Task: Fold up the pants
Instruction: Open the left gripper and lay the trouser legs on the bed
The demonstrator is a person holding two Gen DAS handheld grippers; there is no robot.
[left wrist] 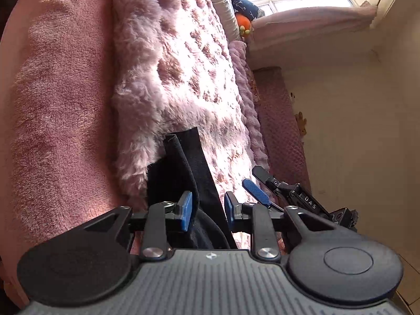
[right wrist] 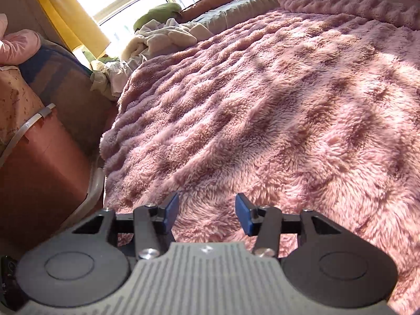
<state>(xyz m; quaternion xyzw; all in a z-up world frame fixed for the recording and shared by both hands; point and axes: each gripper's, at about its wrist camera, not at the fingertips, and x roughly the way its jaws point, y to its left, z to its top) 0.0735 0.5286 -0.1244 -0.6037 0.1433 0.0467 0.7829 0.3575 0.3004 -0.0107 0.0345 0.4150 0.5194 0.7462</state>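
Left gripper (left wrist: 207, 211) was part-open, pants (left wrist: 189, 173) loose between pads, apparently released; right gripper (right wrist: 207, 214) wide, empty over blanket (right wrist: 288, 105).

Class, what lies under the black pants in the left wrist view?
The black pants lie on the fluffy pink blanket. Their lower part disappears behind the left hand-held gripper, so that stretch stays hidden.

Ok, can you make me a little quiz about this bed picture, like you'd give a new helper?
1. True or false: the right gripper holds the black pants.
2. What lies between the left gripper's pads?
3. The fluffy blanket is: A green, B pink, C blue.

Key:
1. False; its jaws are open over the blanket, with nothing between them.
2. The black pants; the pads stand apart, not pressing.
3. B
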